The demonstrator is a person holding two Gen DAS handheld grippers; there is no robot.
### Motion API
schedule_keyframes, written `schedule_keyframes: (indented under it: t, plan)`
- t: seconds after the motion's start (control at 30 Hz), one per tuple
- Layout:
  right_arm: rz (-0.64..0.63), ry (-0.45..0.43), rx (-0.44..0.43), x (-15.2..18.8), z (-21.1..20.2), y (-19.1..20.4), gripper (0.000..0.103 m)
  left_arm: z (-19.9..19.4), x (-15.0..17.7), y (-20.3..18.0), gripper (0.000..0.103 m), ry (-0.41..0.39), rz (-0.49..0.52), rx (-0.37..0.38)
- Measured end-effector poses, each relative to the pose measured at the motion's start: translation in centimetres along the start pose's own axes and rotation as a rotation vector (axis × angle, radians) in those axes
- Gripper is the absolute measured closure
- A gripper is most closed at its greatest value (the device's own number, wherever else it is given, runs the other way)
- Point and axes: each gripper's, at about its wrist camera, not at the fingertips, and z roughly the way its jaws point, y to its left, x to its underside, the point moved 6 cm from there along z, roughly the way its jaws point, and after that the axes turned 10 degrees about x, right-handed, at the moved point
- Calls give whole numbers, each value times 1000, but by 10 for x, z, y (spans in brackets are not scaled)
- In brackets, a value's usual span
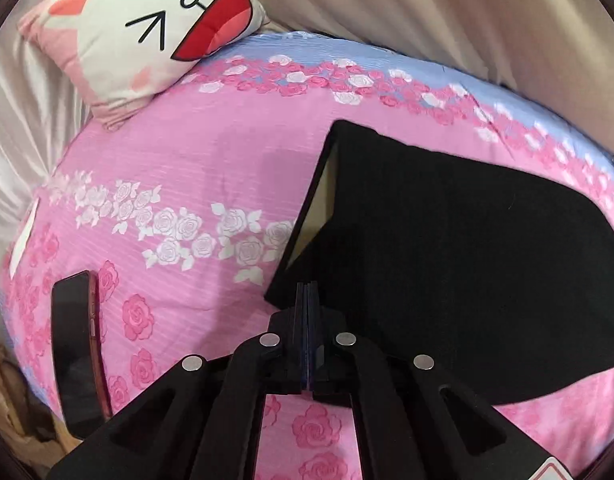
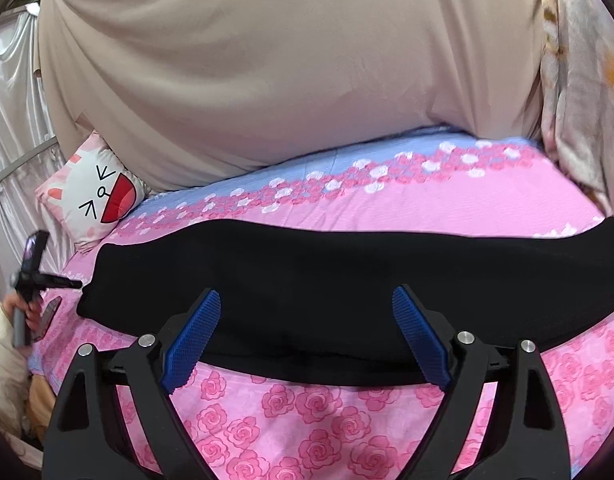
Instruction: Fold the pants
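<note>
Black pants (image 1: 459, 264) lie on the pink rose-print bed sheet (image 1: 195, 168). In the left wrist view my left gripper (image 1: 306, 292) is shut on the near left corner of the pants, and the waist end is lifted so its opening gapes. In the right wrist view the pants (image 2: 327, 272) stretch flat across the bed. My right gripper (image 2: 307, 300) is open, its blue pads (image 2: 195, 340) spread above the near edge of the pants, holding nothing. The left gripper also shows in the right wrist view (image 2: 77, 284) at the far left end of the pants.
A phone (image 1: 77, 352) lies on the sheet to the left. A cartoon rabbit pillow (image 1: 147, 28) sits at the bed's far left corner. Beige fabric (image 2: 287, 60) rises behind the bed. A floral cloth (image 2: 583, 92) hangs at the right.
</note>
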Motion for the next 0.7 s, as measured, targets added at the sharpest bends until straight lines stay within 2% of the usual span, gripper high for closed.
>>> schedule_keyframes:
  t: [0.03,0.1,0.13,0.17,0.23,0.33,0.4,0.43,0.47,0.5,0.53,0.57,0.67,0.7]
  plan:
    - [-2,-4,8,0,-1,-1,17,-6,0,3,96,-12,7,-32]
    - [5,-2,26,1,-2,-8,16,-14,6,8,71,-20,6,-61]
    - [12,4,27,1,-1,-10,16,-17,10,11,39,-14,-7,-58]
    - [23,14,25,2,2,-13,16,-18,15,13,30,-14,-17,-55]
    - [46,37,5,3,9,-15,16,-13,27,15,30,7,-10,-62]
    - [59,53,-29,3,16,-11,16,7,39,8,30,84,-1,-18]
    - [48,49,-39,1,17,-5,16,22,41,-1,35,120,-4,75]
    - [41,47,-43,0,17,-2,16,26,40,-5,45,118,-1,104]
    - [35,46,-45,0,17,1,16,26,37,-9,74,98,17,117]
    - [30,47,-46,0,16,3,16,25,34,-17,83,102,25,180]
    - [23,46,-46,1,15,5,16,23,30,-18,94,92,23,170]
    - [12,41,-41,1,14,8,16,21,26,-18,99,80,39,151]
    - [-2,35,-35,0,13,10,16,11,3,-11,100,34,30,151]
    - [-2,36,-35,-1,13,11,16,3,-11,-9,100,-6,32,151]
